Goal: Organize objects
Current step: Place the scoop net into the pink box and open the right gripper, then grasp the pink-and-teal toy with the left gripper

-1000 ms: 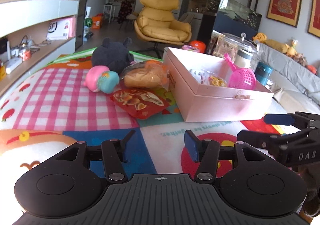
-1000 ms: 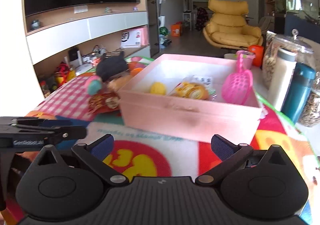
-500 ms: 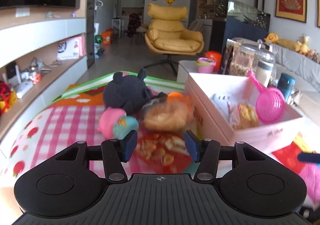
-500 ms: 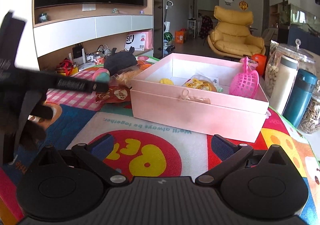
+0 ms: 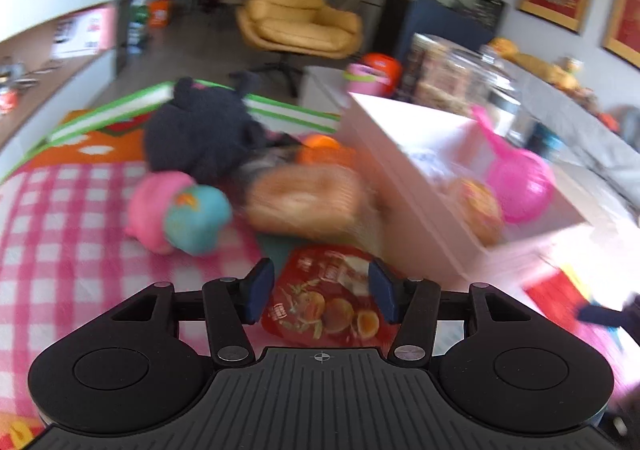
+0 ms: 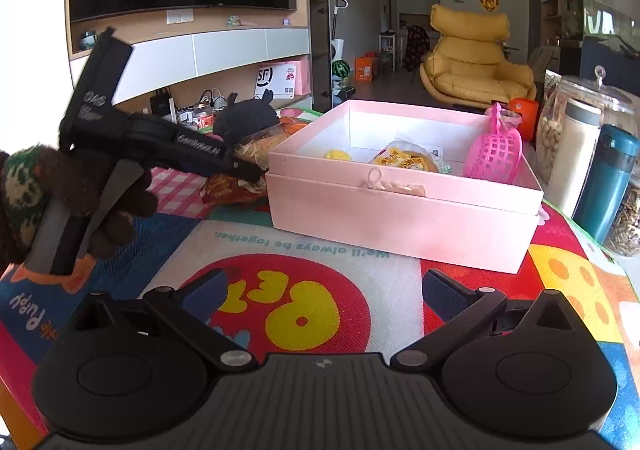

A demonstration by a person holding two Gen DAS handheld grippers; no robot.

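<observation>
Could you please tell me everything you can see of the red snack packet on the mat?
The red snack packet is a flat, glossy pouch, plastic by its look, printed with pictures of round golden snacks and a small label. It lies flat on the play mat, just in front of the bagged bread and beside the pink box. The left gripper straddles its near part, jaws opening, pads not visibly pressing it. In the right wrist view it is mostly hidden behind that gripper.

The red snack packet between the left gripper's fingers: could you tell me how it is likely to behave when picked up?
The red snack packet lies flat and looks like thin printed film, so it is probably light and floppy, sagging from one edge. Its glossy surface may slip between the pads.
</observation>
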